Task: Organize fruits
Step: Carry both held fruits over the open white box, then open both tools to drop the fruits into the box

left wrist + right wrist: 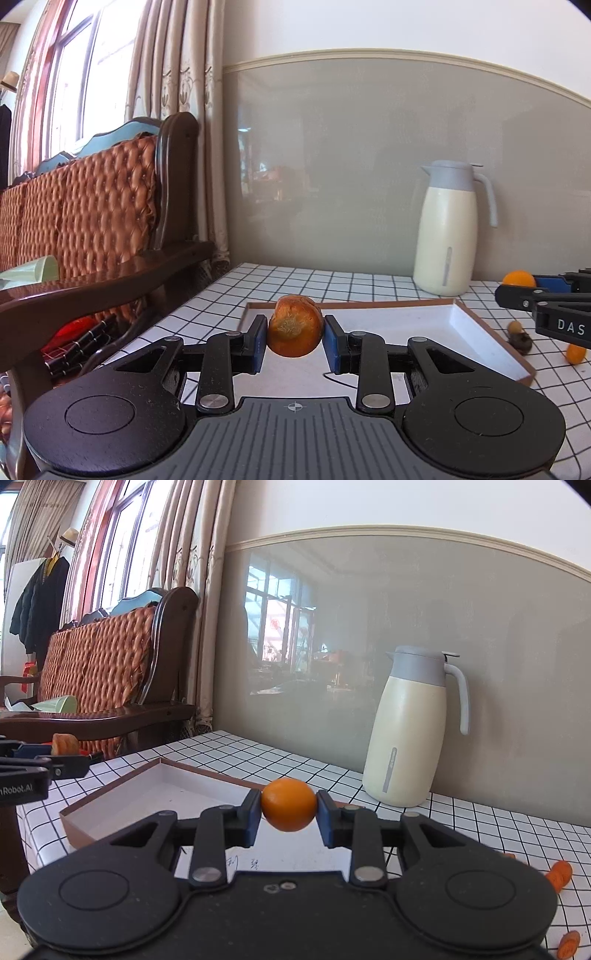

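My left gripper (294, 334) is shut on a brown, blotchy orange fruit (294, 325) and holds it above the near left part of a shallow white box with brown sides (480, 334). My right gripper (289, 806) is shut on a smooth orange fruit (289, 804) and holds it above the box's right side (110, 805). In the left wrist view the right gripper (546, 295) shows at the right edge with its orange fruit (519, 277). In the right wrist view the left gripper (44, 762) shows at the left edge with its brown fruit (65, 744).
A cream and grey thermos jug (448, 236) stands at the back against the wall, also in the right wrist view (410, 734). Small orange pieces (576, 352) and a dark bit (521, 341) lie on the checked tablecloth right of the box. A wooden sofa (110, 221) stands left of the table.
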`<action>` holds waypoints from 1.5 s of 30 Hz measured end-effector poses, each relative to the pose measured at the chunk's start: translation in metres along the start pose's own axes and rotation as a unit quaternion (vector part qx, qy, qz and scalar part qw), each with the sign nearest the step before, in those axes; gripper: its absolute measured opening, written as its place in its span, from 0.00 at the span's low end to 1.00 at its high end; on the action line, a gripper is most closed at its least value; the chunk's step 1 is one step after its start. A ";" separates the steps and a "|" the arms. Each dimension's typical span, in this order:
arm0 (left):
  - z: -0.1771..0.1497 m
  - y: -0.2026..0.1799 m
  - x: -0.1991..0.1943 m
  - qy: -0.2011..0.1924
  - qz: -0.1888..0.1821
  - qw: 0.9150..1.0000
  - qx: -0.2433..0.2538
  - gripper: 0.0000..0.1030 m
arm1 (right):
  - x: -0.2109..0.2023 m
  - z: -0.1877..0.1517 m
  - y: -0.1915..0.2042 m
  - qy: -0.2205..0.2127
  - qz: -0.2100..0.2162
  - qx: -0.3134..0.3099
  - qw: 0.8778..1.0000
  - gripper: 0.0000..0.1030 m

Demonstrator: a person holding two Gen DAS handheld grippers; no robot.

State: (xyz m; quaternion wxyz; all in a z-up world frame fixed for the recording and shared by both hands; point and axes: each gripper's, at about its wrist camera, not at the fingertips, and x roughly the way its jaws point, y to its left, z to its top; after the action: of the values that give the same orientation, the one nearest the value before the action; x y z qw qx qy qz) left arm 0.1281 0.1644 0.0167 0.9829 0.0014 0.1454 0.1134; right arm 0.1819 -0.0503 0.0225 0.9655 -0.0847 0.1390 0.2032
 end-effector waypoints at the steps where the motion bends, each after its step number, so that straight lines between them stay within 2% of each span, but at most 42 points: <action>1: 0.001 0.003 0.005 0.001 0.003 1.000 -0.002 0.32 | 0.004 0.001 -0.001 0.002 -0.001 0.003 1.000 0.23; 19: 0.005 0.011 0.072 0.032 0.006 0.999 -0.015 0.32 | 0.069 0.000 -0.018 0.043 -0.015 0.037 0.998 0.23; 33: 0.008 0.021 0.116 0.066 0.027 0.997 -0.016 0.32 | 0.111 0.006 -0.030 0.088 -0.007 0.049 0.995 0.23; 34: 0.008 0.021 0.117 0.069 0.027 0.997 -0.016 0.32 | 0.117 0.007 -0.029 0.099 -0.005 0.043 0.994 0.25; 36: 0.005 0.021 0.119 0.070 0.036 0.997 -0.012 0.33 | 0.121 0.008 -0.030 0.107 -0.014 0.036 0.993 0.42; 37: 0.004 0.020 0.118 0.068 0.044 0.997 -0.009 0.52 | 0.117 0.007 -0.032 0.091 -0.025 0.039 0.995 0.69; 38: 0.004 0.020 0.117 0.063 0.050 0.997 -0.007 0.71 | 0.113 0.007 -0.034 0.075 -0.033 0.043 0.996 0.87; 39: 0.004 0.018 0.114 0.053 0.052 0.997 -0.004 0.95 | 0.111 0.007 -0.034 0.069 -0.038 0.044 0.996 0.89; 40: 0.004 0.017 0.113 0.040 0.062 0.997 0.001 0.98 | 0.110 0.008 -0.035 0.070 -0.038 0.042 0.996 0.87; 45: 0.008 0.016 0.103 0.027 0.059 0.998 0.004 1.00 | 0.104 0.005 -0.037 0.052 -0.053 0.041 0.996 0.89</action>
State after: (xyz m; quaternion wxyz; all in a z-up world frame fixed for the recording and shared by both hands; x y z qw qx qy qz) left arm 0.2229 0.2031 -0.0050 0.9700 0.0105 0.1724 0.1709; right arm 0.2900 -0.0438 -0.0002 0.9691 -0.0627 0.1924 0.1414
